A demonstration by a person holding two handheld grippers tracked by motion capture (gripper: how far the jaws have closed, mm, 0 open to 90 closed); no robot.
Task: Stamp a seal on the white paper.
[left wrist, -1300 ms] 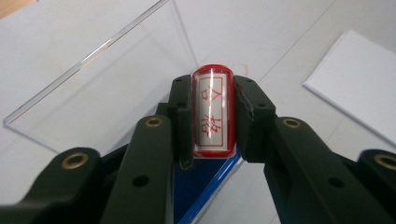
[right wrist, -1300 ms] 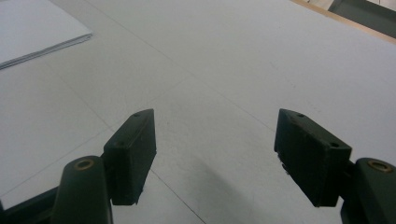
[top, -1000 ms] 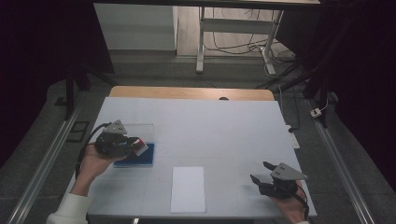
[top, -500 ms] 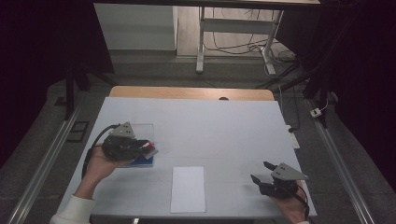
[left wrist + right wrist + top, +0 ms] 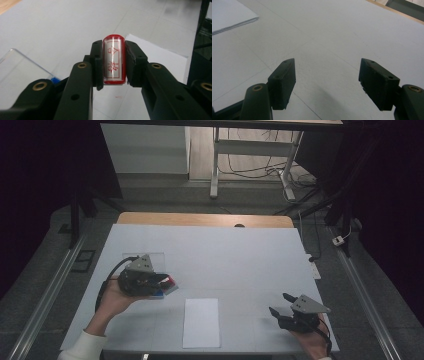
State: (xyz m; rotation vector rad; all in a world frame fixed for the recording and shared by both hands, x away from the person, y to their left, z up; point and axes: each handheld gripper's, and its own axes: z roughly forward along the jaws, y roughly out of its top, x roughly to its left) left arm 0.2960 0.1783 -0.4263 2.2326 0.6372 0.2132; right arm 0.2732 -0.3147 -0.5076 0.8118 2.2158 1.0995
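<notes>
Red stamp (image 5: 114, 60) stood pinched in my left gripper (image 5: 113, 62); paper (image 5: 201, 322) lay rightward, nearer it than my spread right gripper (image 5: 281, 305).

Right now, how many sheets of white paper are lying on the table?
1. The sheet of paper lies flat near the table's front edge, between the two grippers. Its edge looks layered in the right gripper view, so more sheets may be stacked under it.
</notes>
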